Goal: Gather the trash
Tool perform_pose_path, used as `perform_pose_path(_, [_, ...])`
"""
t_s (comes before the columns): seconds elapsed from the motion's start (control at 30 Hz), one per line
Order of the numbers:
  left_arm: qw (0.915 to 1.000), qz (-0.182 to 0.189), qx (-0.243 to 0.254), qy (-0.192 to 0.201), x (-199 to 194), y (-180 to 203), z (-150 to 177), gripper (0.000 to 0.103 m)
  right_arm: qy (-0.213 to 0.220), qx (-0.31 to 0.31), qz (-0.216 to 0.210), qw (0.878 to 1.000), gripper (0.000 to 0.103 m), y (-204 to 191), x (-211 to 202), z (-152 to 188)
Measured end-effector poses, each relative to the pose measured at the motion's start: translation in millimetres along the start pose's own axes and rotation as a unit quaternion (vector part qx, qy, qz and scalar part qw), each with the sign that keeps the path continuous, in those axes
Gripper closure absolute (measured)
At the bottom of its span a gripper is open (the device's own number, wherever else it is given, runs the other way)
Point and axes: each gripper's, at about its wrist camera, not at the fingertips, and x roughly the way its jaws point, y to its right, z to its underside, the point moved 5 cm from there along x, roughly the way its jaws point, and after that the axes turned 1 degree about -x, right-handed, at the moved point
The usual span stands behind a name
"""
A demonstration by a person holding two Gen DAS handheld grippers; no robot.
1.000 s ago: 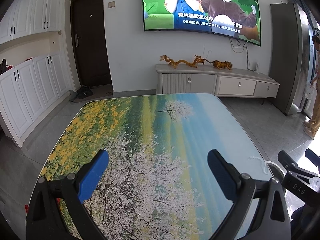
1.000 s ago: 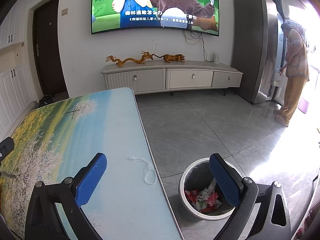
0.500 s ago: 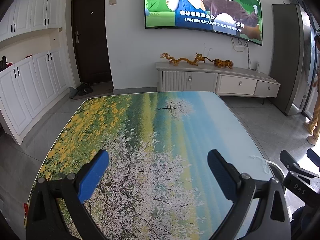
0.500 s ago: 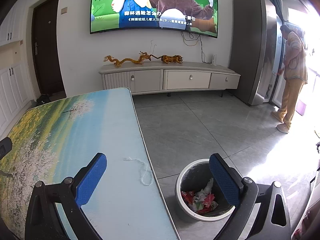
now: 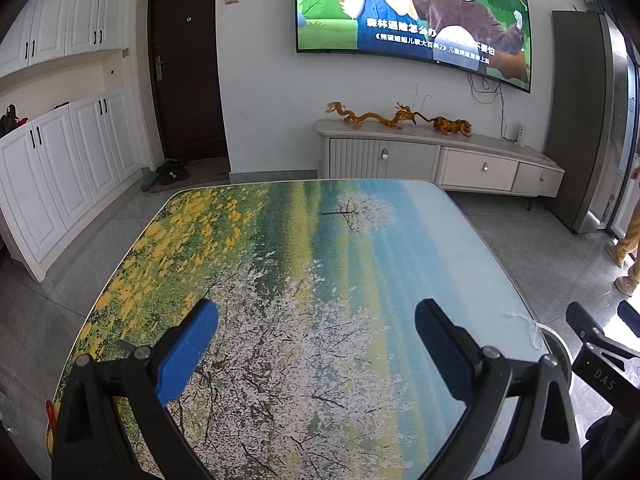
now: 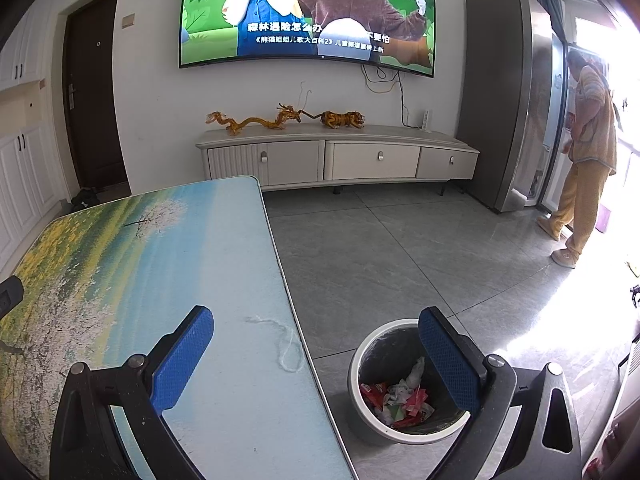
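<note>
A white round bin (image 6: pixel 362 364) stands on the floor by the table's right edge, holding red and white wrappers (image 6: pixel 400 398). A thin white string (image 6: pixel 286 344) lies on the table (image 6: pixel 120 280) near that edge; it also shows in the left wrist view (image 5: pixel 528 326). My right gripper (image 6: pixel 316 356) is open and empty, above the table edge and the bin. My left gripper (image 5: pixel 316 350) is open and empty over the landscape-printed table (image 5: pixel 280 260). The right gripper's body (image 5: pixel 600 360) shows at the left view's right edge.
A TV cabinet (image 6: pixel 340 156) stands against the far wall under a wall TV (image 6: pixel 308 16). A tall fridge (image 6: pixel 508 100) is at the right, with a person (image 6: pixel 584 152) standing at it. White cupboards (image 5: pixel 60 168) line the left wall. Grey tiled floor (image 6: pixel 400 248) lies right of the table.
Both grippers have drawn back and risen slightly, so the table and bin sit a little lower and farther in view. Both stayed open and empty.
</note>
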Motion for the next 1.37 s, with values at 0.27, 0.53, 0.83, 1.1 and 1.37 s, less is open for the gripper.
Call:
perform_pose_path(0.27, [1.0000,0.000,-0.001,-0.001,0.3,0.0,0.1,0.003,0.001,0.000,0.001,1.000,0.000,0.8,-0.2,-0.5])
perform_pose_path(0.53, [1.0000,0.000,-0.004,-0.001,0.2,-1.5,0.9,0.003,0.001,0.000,0.001,1.000,0.000,0.7,-0.1,-0.2])
perform_pose_path(0.83, [1.0000,0.001,-0.008,-0.002,-0.6,-2.0,1.3,0.003,0.001,0.000,0.002,1.000,0.000,0.2,-1.3,-0.5])
perform_pose_path(1.1, [0.9999,0.001,-0.013,-0.005,0.6,-3.6,2.6,0.003,0.002,-0.001,0.003,1.000,0.000,-0.6,-1.9,-0.8])
perform_pose_path(1.37, [0.9999,0.001,-0.014,-0.005,0.6,-3.5,2.7,0.003,0.002,-0.004,0.005,1.000,0.000,-0.9,-5.2,-4.7])
